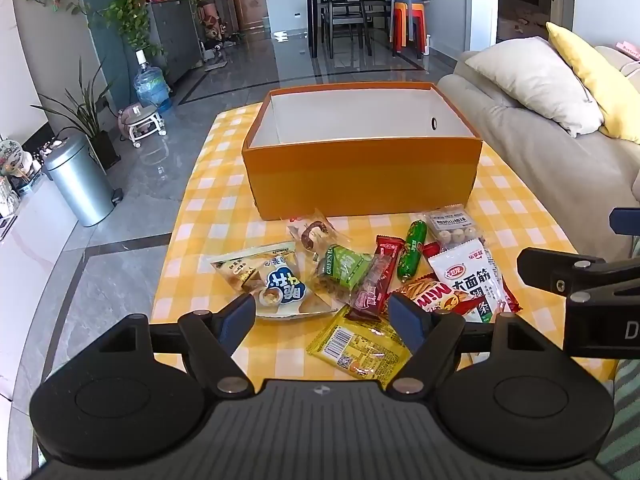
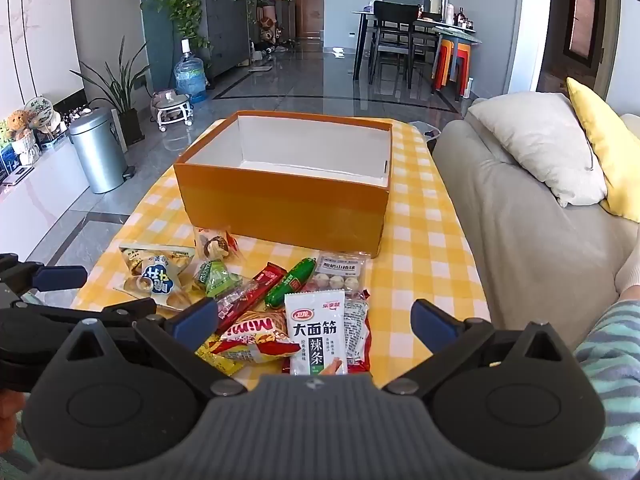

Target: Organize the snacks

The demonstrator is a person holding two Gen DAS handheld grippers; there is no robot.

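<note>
An open, empty orange box point(image 1: 362, 176) point(image 2: 280, 204) stands on the yellow checked table point(image 1: 208, 216) point(image 2: 420, 248). Before it lies a pile of snack packets: a blue-labelled bag point(image 1: 276, 280) point(image 2: 156, 278), a green sausage point(image 1: 412, 250) point(image 2: 290, 286), a white spicy-strip pack point(image 1: 474, 280) point(image 2: 316, 332), a Mimi chips bag point(image 1: 434, 298) point(image 2: 256, 334), a yellow packet point(image 1: 360, 348). My left gripper point(image 1: 322, 318) is open above the pile's near edge, holding nothing. My right gripper point(image 2: 314, 322) is open over the white pack, holding nothing.
A grey sofa point(image 1: 560, 152) point(image 2: 520, 216) with white and yellow cushions borders the table's right side. A metal bin point(image 1: 80, 180) point(image 2: 100, 152), plants and a water jug point(image 1: 152, 84) stand on the floor at left. A dining table with chairs point(image 1: 360, 12) is far back.
</note>
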